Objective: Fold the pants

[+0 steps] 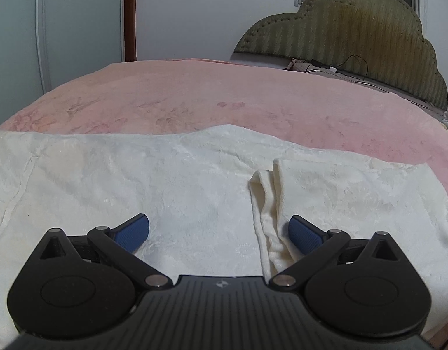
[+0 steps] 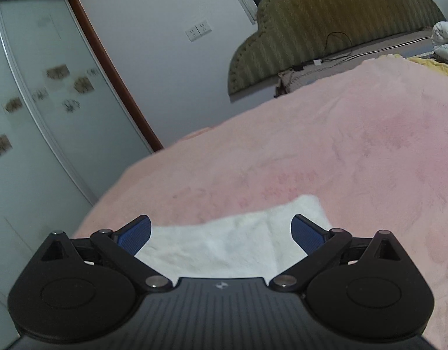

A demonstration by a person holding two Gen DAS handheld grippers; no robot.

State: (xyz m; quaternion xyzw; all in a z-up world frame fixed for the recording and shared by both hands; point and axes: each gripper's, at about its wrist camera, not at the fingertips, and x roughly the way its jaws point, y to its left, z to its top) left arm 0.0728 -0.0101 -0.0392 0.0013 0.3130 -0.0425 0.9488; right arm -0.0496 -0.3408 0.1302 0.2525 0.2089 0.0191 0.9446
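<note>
White textured pants (image 1: 171, 175) lie spread flat across the near part of a pink bed cover (image 1: 194, 96). A narrow fold or seam (image 1: 267, 204) runs up them right of centre. My left gripper (image 1: 219, 234) is open and empty, just above the pants, its blue pads (image 1: 133, 233) either side of the cloth near the fold. In the right wrist view one end of the pants (image 2: 224, 242) shows as a white patch on the pink cover (image 2: 340, 151). My right gripper (image 2: 221, 234) is open and empty above that end.
A green padded headboard (image 1: 355, 40) stands at the far right, with a black cable (image 1: 352, 67) along its base. A wardrobe (image 2: 34, 116) with a brown frame stands to the left. White bedding (image 2: 445, 38) is piled at the far right.
</note>
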